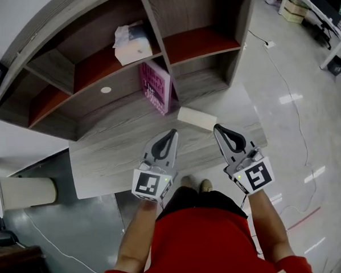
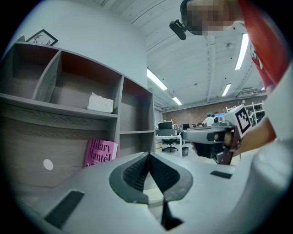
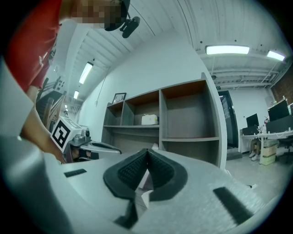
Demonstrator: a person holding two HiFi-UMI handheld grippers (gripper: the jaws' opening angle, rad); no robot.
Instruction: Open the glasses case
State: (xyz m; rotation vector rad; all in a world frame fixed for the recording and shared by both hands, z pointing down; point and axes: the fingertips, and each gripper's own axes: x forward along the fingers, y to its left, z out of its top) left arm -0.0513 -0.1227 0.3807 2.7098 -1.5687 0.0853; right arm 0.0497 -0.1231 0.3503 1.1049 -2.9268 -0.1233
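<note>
**A:** Where's the case?

**B:** The cream case (image 1: 197,118) lies flat on the desk (image 1: 111,156) and looks closed. It sits just in front of the shelf (image 1: 202,43) upright. A pink book (image 1: 156,87) leans close behind it, to the left.

**A:** Fingers?

**B:** Both pairs are clenched with nothing in them. The left fingers (image 2: 135,173) are pressed together, and so are the right fingers (image 3: 132,171). The left gripper (image 1: 171,133) and right gripper (image 1: 218,127) are held level, side by side.

**A:** Which way is the case from the tips?

**B:** Straight ahead, spanning the gap between the two tips. Its long axis runs crosswise to both grippers and slants a little, with the right end closer to the person. The right tip lines up with that end and looks nearest. The left tip is just short of the other end. I can't tell how high the tips are above the desk.

**A:** Room to move?

**B:** There's bare desk to the left and in front of the case. The desk's right edge is near, just past the right gripper. The shelf and book crowd the back, so there's little room to push forward. My guess is both grippers need to open first, one to pin the base and one to lift the lid. I can't see which side the seam is on.
</note>
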